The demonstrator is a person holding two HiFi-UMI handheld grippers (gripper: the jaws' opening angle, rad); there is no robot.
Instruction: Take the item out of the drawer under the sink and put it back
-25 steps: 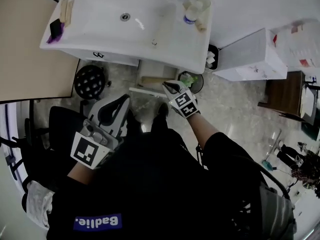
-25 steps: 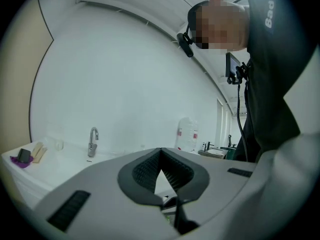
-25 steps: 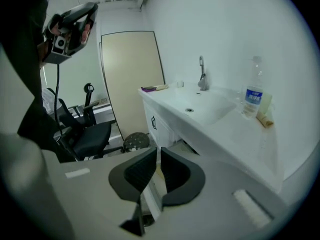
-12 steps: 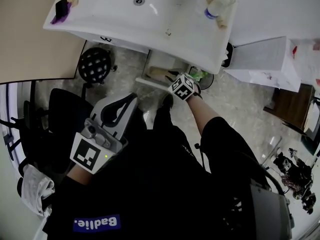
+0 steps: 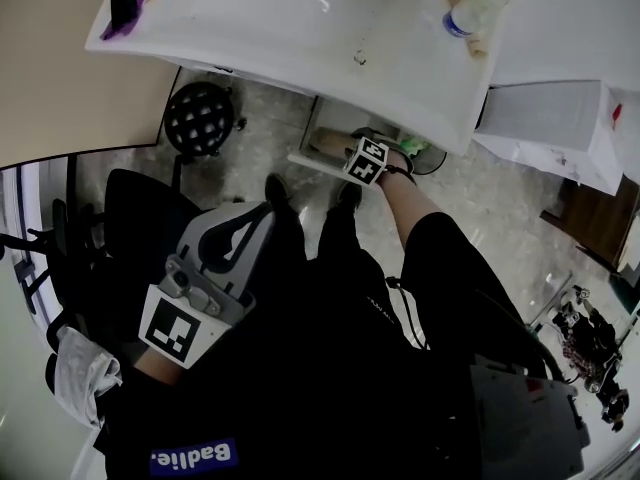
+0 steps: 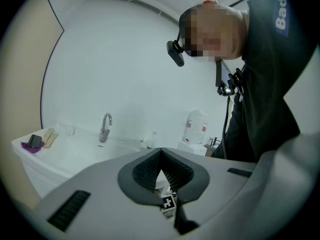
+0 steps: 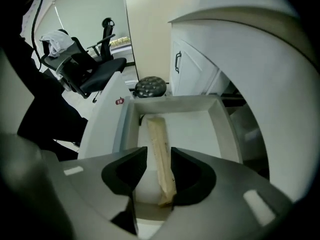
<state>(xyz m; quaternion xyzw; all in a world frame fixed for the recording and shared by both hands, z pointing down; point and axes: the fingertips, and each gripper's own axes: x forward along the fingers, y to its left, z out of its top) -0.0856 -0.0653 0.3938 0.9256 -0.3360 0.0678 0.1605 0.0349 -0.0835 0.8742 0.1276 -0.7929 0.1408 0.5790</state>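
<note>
An open white drawer (image 7: 220,116) sticks out below the white sink (image 5: 300,38). A long beige packet (image 7: 159,144) lies lengthwise on the drawer's floor. My right gripper (image 7: 159,152) hangs over the drawer's near end, its jaws opening to either side of the packet, and a gap shows beside the left pad. In the head view this gripper (image 5: 362,153) reaches under the sink's front edge, and only its marker cube shows. My left gripper (image 5: 260,210) is held back over the person's lap, pointing up toward the sink. Its jaws (image 6: 160,151) meet at the tips with nothing between them.
A black stool (image 5: 200,118) stands left of the drawer, and a black office chair (image 5: 130,238) is nearer left. A bin holding something green (image 5: 420,151) sits right of the drawer. A white box (image 5: 550,118) is further right. Bottles (image 5: 465,13) and a purple item (image 5: 122,13) rest on the sink.
The right gripper has moved forward under the sink's edge and down over the drawer. The head view has slid forward. The left gripper has stayed over the lap.
</note>
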